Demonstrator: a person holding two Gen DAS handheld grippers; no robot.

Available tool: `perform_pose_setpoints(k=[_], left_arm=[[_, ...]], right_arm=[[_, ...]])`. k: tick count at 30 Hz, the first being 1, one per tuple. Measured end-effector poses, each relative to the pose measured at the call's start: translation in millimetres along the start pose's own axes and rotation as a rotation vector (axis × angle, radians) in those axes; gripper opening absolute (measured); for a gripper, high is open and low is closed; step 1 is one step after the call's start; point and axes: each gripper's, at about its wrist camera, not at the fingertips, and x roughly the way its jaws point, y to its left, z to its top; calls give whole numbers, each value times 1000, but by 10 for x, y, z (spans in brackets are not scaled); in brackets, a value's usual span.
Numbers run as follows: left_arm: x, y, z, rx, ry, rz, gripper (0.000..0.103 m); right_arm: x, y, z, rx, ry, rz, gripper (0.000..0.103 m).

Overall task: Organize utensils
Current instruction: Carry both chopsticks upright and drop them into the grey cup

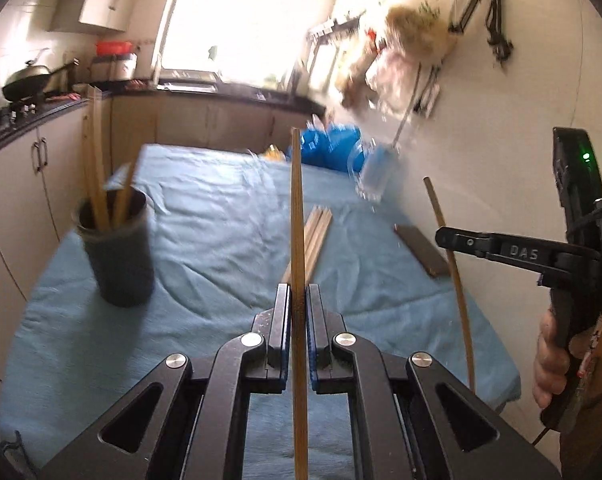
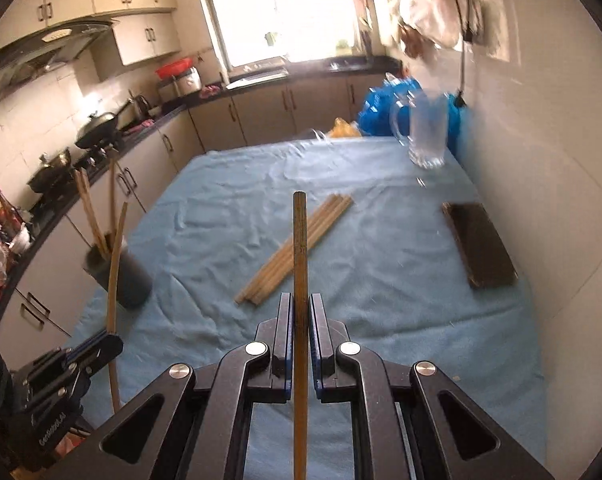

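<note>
Left gripper (image 1: 299,300) fingers are pressed onto a single wooden chopstick (image 1: 297,216) that stands upright between the pads, above the blue tablecloth (image 1: 221,216); the right gripper (image 2: 300,312) pinches a second chopstick (image 2: 299,240) in the same upright manner. Between and beyond the two grippers, a loose bundle of chopsticks (image 2: 297,250) lies flat on the cloth, well apart from the dark cylindrical holder (image 1: 115,248) at the left edge, which contains several upright chopsticks (image 1: 97,168). Near the wall lie a dark flat case (image 2: 479,246) and, farther back, a clear glass mug (image 2: 425,132).
</note>
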Motion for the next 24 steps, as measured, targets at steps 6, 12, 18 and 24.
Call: perform_pose_setpoints(k=[6,12,18,24], left_arm=[[-545,443,314,-104,-106,-6,7],[-1105,1063,714,-169,-254,182,7],[-1055,1497,1004,-254,-304,266,7],[-578,1747,1288,-339,-349,162,7]], right_arm=[[58,583,287,-63,-79,87,8],[175,1172,628,-67,-176,255,8],[351,1607,837,-60,-210,366,8],[702,1839,1072,12,-250,435,8]])
